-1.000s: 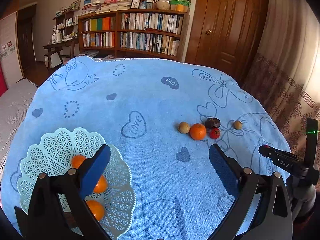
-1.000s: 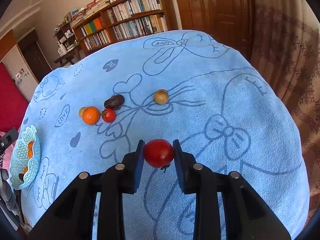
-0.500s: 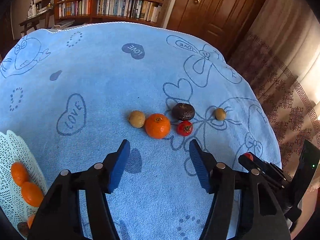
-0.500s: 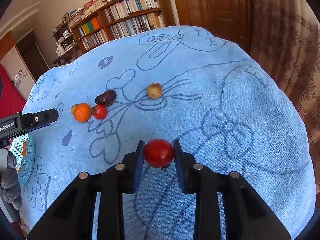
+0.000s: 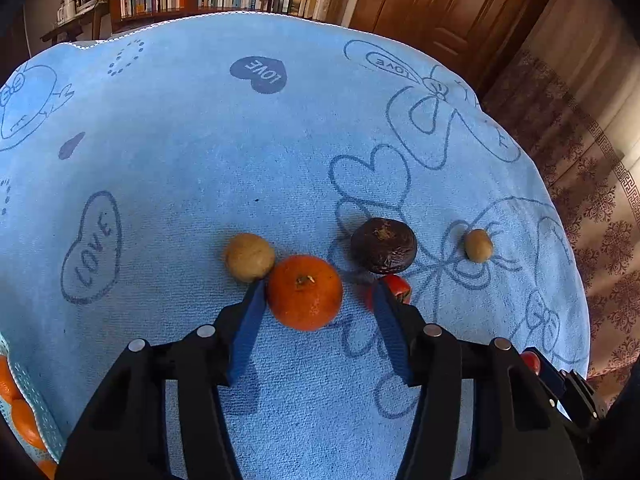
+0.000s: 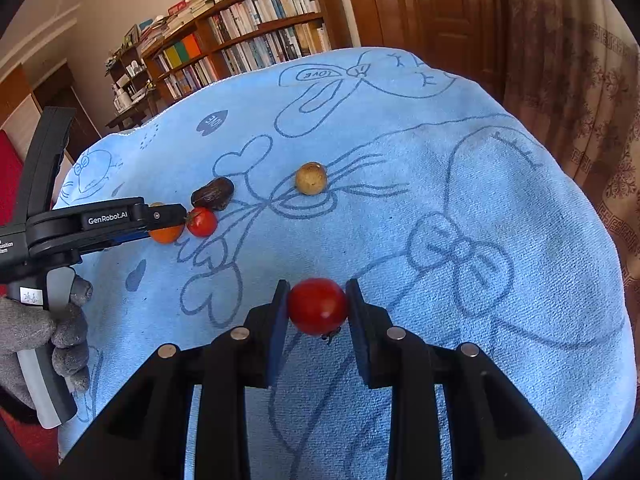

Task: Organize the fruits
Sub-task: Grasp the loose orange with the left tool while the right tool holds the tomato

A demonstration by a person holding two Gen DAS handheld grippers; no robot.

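An orange [image 5: 305, 292] lies on the blue towel between the blue pads of my left gripper [image 5: 318, 289], which is open; the left pad is close to the orange, the right pad stands apart. Beside the orange sit a tan round fruit [image 5: 249, 257], a dark wrinkled fruit [image 5: 383, 245], a small red tomato [image 5: 396, 286] partly hidden by the right finger, and another tan fruit [image 5: 478, 245]. My right gripper [image 6: 318, 305] is shut on a red tomato [image 6: 318, 306], held above the towel. The left gripper [image 6: 120, 222] also shows in the right wrist view, over the orange [image 6: 166, 234].
A pale lattice basket [image 5: 28, 392] with oranges sits at the far lower left edge. A gloved hand [image 6: 36, 332] holds the left gripper's handle. The towel's right edge [image 5: 576, 264] drops off toward a patterned curtain. A bookshelf and wooden door stand behind.
My left gripper has swung from the basket to the fruit row and come down around the orange, its jaws narrower than before. The right gripper has held its tomato nearly still.
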